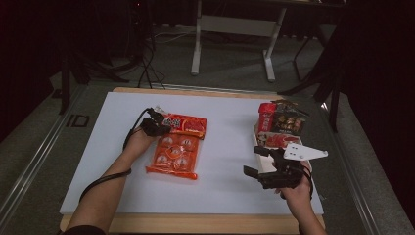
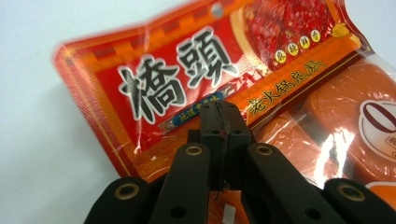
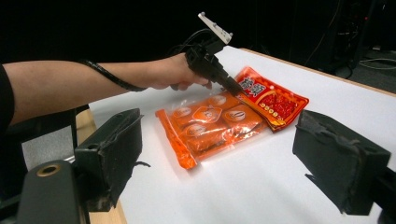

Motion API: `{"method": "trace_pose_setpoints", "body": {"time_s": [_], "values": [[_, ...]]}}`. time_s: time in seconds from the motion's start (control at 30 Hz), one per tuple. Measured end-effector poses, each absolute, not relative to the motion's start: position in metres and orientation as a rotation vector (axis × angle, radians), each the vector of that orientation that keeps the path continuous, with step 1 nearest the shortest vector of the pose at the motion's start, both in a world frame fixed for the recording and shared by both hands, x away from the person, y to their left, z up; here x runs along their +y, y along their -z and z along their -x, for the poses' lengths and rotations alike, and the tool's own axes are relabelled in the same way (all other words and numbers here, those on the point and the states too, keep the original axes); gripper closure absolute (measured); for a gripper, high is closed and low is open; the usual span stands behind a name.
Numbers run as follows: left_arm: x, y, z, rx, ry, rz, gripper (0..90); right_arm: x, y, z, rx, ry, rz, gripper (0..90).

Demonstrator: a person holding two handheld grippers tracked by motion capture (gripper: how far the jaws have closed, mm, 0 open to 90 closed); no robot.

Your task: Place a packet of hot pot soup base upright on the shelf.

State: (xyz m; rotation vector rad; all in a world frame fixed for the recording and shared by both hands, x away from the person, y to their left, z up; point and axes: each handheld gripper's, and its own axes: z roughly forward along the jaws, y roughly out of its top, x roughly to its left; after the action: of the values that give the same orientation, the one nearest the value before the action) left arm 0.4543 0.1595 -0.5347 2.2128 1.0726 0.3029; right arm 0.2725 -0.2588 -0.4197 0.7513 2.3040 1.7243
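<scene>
While the left gripper (image 1: pixel 161 128) has its jaws pressed together at the red header of an orange sauce packet (image 1: pixel 175 149), pinching its top edge, the packet lies flat on the white table (image 1: pixel 225 147), left of centre. Large Chinese characters 橋頭 stand on the header. Farther right, red snack boxes (image 1: pixel 281 122) sit at the table's edge. Nearest, the right gripper (image 1: pixel 257 161) hovers with jaws spread, empty.

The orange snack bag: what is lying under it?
Under the orange snack bag only the white table board shows around its edges. The left gripper pinches its red header. Anything beneath is covered.
</scene>
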Motion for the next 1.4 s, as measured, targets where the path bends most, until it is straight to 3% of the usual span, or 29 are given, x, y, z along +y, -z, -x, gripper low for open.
{"method": "trace_pose_setpoints", "body": {"time_s": [0.73, 1.4], "values": [[0.148, 0.532, -0.424, 0.995, -0.234, -2.246, 90.0, -0.257, 0.417, -0.270, 2.306, -1.728, -0.740, 15.5], [0.129, 0.532, -0.369, 0.877, -0.154, -2.232, 90.0, -0.252, 0.416, -0.270, 2.311, -1.722, -0.728, 15.6]]}}
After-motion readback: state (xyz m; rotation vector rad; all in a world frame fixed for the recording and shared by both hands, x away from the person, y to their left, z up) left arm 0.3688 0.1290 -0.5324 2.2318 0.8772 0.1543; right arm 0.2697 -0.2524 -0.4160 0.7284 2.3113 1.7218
